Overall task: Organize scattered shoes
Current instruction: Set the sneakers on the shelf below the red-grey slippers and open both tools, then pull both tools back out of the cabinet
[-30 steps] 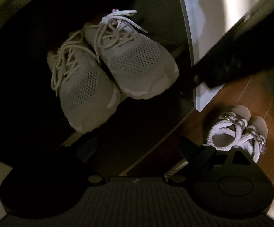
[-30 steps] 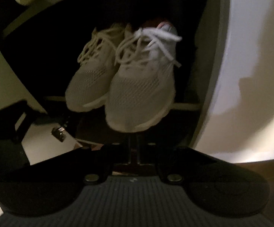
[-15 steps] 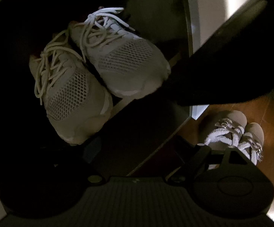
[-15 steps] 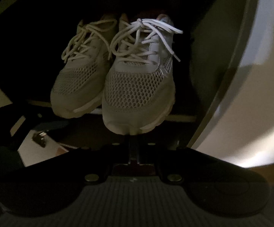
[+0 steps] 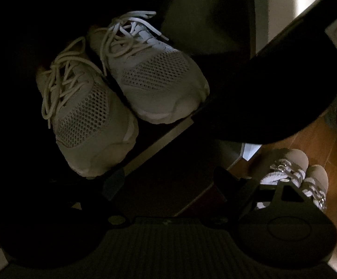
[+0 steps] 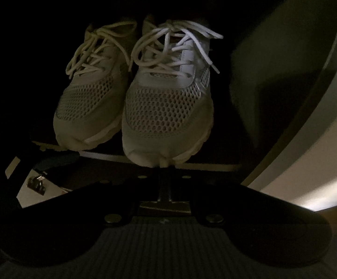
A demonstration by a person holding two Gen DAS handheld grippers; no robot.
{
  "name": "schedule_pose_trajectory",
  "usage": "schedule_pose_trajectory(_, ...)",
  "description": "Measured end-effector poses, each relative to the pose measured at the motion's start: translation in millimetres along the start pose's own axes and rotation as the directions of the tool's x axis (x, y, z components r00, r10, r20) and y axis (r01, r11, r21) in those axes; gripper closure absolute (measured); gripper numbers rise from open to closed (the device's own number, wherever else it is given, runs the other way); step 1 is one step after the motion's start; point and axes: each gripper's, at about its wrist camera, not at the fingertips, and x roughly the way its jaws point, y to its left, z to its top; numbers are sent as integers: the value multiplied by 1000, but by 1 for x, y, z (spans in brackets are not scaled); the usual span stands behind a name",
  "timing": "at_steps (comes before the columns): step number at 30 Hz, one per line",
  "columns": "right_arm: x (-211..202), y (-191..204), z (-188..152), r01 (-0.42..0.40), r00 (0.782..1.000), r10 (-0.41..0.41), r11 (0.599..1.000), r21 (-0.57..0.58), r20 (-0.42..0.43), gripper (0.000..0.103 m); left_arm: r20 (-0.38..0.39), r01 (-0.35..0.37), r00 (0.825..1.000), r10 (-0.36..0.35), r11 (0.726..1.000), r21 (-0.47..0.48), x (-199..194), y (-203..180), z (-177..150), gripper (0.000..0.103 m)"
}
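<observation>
Now, lighting: dim inside the dark shoe cabinet, so finer detail is getting lost.
Sneakers: two pale grey mesh lace-up sneakers [image 6: 133, 97] are sitting side by side and touching on the dark cabinet shelf [image 6: 215, 166], toes pointing out toward the cameras and reaching the shelf's front edge.
Right fingers: the right gripper [image 6: 165, 174] is sitting clenched, fingers pressed together with nothing between them, tips just at the toe of the right-hand sneaker [image 6: 168, 116]; whether they are touching it is hard to tell.
Left fingers: the left gripper [image 5: 166, 179] is holding its fingers [image 5: 112, 182] spread wide and released, gripping nothing, one tip just below the toe of the nearer sneaker [image 5: 91, 125].
Other shoes: a pair of beige shoes with white braided straps and metal buckles [image 5: 294, 174] is standing on the brown wooden floor [image 5: 312, 139] outside the cabinet, partly hidden behind the left gripper's body.
Cabinet side: a pale panel [image 6: 319, 121] is curving past on the right.
</observation>
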Motion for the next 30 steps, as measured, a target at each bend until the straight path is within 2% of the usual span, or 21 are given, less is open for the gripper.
schedule_pose_trajectory(4, -4, 4, -5, 12, 1000, -12, 1000, -12, 6, 95, 10, -12, 1000, 13, 1000, -27, -7, -2, -6, 16)
schedule_pose_trajectory(8, -25, 5, -22, 0, 1000, 0, 1000, -10, 9, 95, -14, -24, 1000, 23, 996, -84, -27, -6, -15, 16)
schedule_pose_trajectory(11, -59, 7, -44, -30, 999, 30, 1000, -4, 39, 91, -62, -55, 997, 40, 963, -263, -64, -6, -23, 16)
schedule_pose_trajectory(14, -107, 13, -64, -34, 996, 33, 999, 13, 82, 76, -157, -127, 985, 73, 919, -373, -90, -1, -22, 16)
schedule_pose_trajectory(15, -124, 12, -69, -30, 996, 28, 999, 23, 90, 71, -198, -151, 977, 75, 901, -407, -97, 1, -21, 16)
schedule_pose_trajectory(16, -133, 11, -71, -27, 996, 24, 999, 30, 87, 71, -223, -163, 972, 71, 890, -427, -101, 3, -20, 16)
schedule_pose_trajectory(18, -160, 9, -75, -22, 997, 18, 998, 61, 71, 71, -327, -211, 944, 45, 845, -491, -113, 8, -16, 16)
schedule_pose_trajectory(19, -173, 8, -75, -24, 998, 19, 997, 76, 64, 70, -343, -219, 939, 38, 834, -507, -117, 10, -14, 16)
schedule_pose_trajectory(21, -195, 10, -74, -23, 998, 17, 996, 90, 67, 69, -358, -236, 934, 23, 792, -564, -137, 14, -8, 16)
schedule_pose_trajectory(25, -229, 13, -68, -11, 996, 3, 995, 101, 85, 62, -340, -248, 940, 37, 758, -603, -174, 16, 5, 16)
schedule_pose_trajectory(30, -278, 17, -58, 15, 994, -26, 995, 103, 107, 58, -325, -247, 945, 32, 720, -648, -226, 16, 20, 16)
